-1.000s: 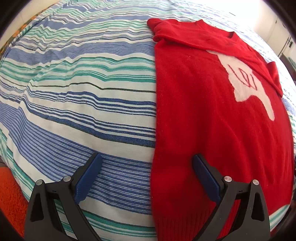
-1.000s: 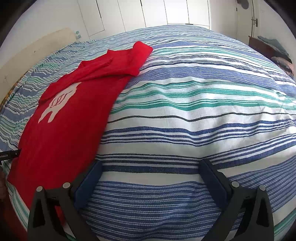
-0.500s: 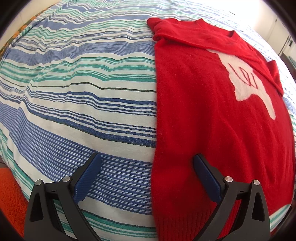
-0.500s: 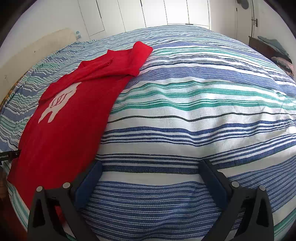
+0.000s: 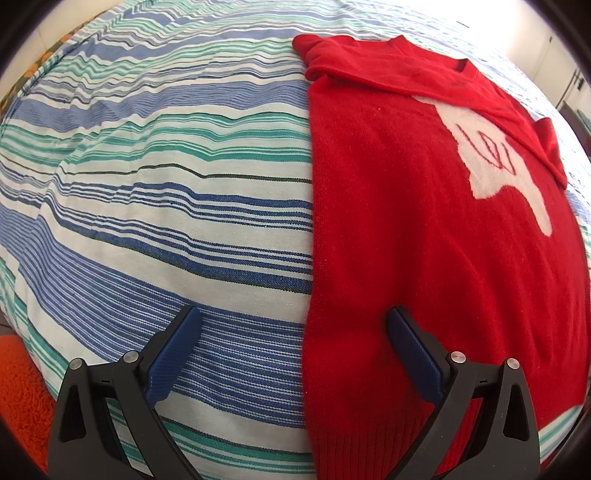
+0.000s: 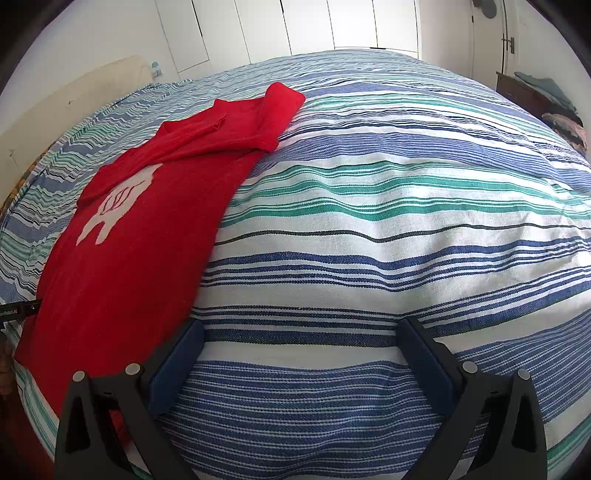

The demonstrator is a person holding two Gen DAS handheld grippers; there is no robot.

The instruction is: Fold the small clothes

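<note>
A small red sweater (image 5: 399, 229) with a white motif (image 5: 491, 155) lies flat on the striped bedspread (image 5: 155, 206), both sleeves folded across its top. My left gripper (image 5: 295, 325) is open just above the sweater's left edge near the hem, one finger over the stripes and the other over the red knit. In the right wrist view the sweater (image 6: 136, 236) lies at the left. My right gripper (image 6: 301, 338) is open over bare bedspread (image 6: 388, 221) beside the sweater's right edge, with nothing between its fingers.
An orange rug (image 5: 22, 391) shows below the bed's near edge. White wardrobe doors (image 6: 314, 29) stand behind the bed. A dark cabinet (image 6: 524, 92) with piled clothes is at the far right. The tip of the other gripper (image 6: 18, 310) pokes in at the left.
</note>
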